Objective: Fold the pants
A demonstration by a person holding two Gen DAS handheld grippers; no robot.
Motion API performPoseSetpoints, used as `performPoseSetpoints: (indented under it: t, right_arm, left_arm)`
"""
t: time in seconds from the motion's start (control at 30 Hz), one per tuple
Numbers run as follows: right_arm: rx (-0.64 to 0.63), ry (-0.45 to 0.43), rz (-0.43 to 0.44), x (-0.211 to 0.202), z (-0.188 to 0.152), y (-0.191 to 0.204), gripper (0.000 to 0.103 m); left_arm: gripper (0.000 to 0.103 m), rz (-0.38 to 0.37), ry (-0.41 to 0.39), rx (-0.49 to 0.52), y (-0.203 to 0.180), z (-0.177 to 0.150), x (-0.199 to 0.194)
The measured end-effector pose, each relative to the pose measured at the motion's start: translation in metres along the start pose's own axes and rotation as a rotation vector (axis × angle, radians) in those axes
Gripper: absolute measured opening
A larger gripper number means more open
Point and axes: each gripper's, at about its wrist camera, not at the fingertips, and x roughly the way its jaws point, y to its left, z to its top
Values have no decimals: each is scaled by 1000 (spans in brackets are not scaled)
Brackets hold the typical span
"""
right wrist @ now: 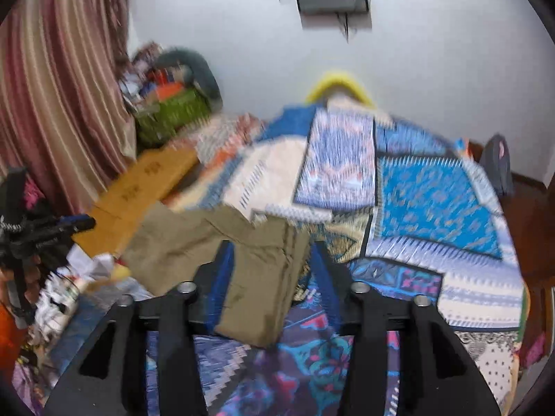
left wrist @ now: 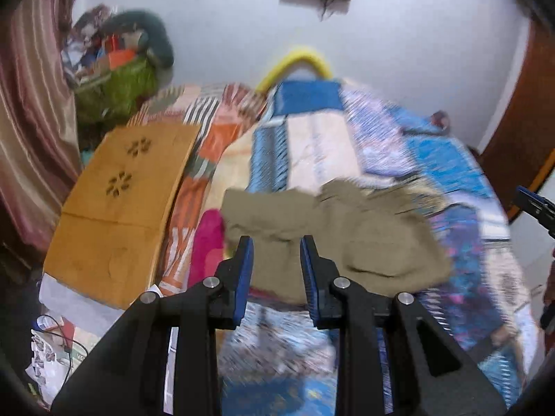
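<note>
Olive-khaki pants (left wrist: 333, 235) lie folded in a bundle on the patterned bedspread (left wrist: 461, 173). They also show in the right wrist view (right wrist: 222, 253), lower left of centre. My left gripper (left wrist: 276, 244) is open above the near edge of the pants and holds nothing. My right gripper (right wrist: 272, 253) is open above the right edge of the pants and holds nothing. The right gripper also shows at the far right of the left wrist view (left wrist: 534, 204). Both views are blurred by motion.
A wooden lap table (left wrist: 118, 208) lies on the left of the bed. A green basket of clutter (left wrist: 114, 79) stands by the striped curtain (left wrist: 31, 104). A pink cloth (left wrist: 208, 242) lies left of the pants. A white wall is behind the bed.
</note>
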Motion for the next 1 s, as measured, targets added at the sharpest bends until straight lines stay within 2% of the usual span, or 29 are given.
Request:
performPoseSetpoints:
  t: [0.17,0.3,0.5,0.63,0.67,0.7,0.8,0.9,0.93,1.0]
  right_arm:
    - [-9,-160,56,-89,9,28,46]
    - [-13,-262,97,-147,6,48,46]
    - [-83,-373,92,-215,-17,88,46]
    - [-95,-418,103,-234,-34,104,46]
    - [-99,-429,102,-238,-38,108,46]
    - [-103,-439,98,-241,-41,112,47]
    - [-118,-470,81,-246,-49,119,57]
    - [-116,-494,62,-251,-57,125,69]
    - [-109,-502,55,-251,-58,126,76]
    - [-98,-516,45,-253,-60,127,82]
  left_arm:
    - [26,-80,-154,18,-35,-3,-106]
    - [27,-112,-264,52,-61,-16,-176]
    - [29,-79,-441,69,-89,-53,-267]
    - [29,-67,-529,70,-103,-83,-309]
    - [33,-64,-541,71,-104,-88,-315]
    - [41,-55,-553,72,-106,-94,-320]
    - [59,-36,-595,70,-111,-111,-335]
    - [66,-42,-600,61,-115,-122,-340]
    - [68,-40,-604,63,-117,-125,-342]
    - [77,-22,-618,70,-120,-130,-344]
